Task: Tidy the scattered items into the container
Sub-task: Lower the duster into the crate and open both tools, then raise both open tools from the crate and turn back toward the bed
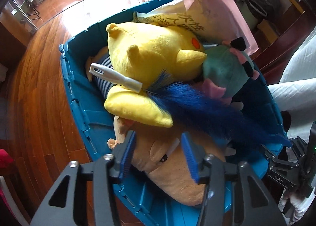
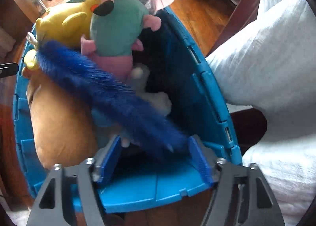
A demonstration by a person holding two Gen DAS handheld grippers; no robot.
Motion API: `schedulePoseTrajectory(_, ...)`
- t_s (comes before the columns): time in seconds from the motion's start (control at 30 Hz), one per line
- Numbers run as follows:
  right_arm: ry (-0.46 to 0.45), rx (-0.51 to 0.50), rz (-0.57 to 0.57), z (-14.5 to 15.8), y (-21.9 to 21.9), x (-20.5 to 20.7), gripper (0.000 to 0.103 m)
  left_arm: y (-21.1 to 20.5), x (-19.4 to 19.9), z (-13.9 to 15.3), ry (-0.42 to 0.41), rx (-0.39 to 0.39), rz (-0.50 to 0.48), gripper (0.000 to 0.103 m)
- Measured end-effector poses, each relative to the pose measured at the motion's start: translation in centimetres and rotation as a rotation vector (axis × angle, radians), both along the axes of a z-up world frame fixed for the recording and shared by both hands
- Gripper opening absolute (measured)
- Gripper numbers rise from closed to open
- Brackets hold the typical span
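Both tongs stand wide, gripping nothing. Ahead of the left gripper [image 1: 158, 155] lies a tan plush [image 1: 173, 174] in the ribbed blue plastic crate [image 1: 79, 95]. Between the right gripper's [image 2: 156, 159] ridged pads lies the tip of a bristly blue duster [image 2: 110, 91] (white handle far end), slanting across a rounded yellow plush [image 2: 59, 22].

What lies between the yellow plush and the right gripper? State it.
The blue duster stretches diagonally from the yellow plush down to the open right gripper, crossing the tan plush; the right wrist view shows it.
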State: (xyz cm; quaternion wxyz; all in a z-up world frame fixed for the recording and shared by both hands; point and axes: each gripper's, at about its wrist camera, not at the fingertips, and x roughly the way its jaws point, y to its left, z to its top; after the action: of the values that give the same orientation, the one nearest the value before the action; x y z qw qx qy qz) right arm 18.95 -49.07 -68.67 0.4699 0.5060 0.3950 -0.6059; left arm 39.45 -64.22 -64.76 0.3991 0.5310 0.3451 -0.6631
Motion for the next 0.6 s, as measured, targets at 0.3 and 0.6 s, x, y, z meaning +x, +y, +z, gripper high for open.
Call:
schedulePoseTrajectory(0.3,-0.076,0.036,-0.003,3.1,2.1,0.8,0.089,0.9,-0.3,4.0,-0.014,0.012,-0.033,0.084)
schedulePoseTrajectory(0.6,-0.062,-0.093,0.014,12.3,2.8,4.2,0.089,4.8,0.6,12.4,-0.032,-0.056,-0.132,0.084)
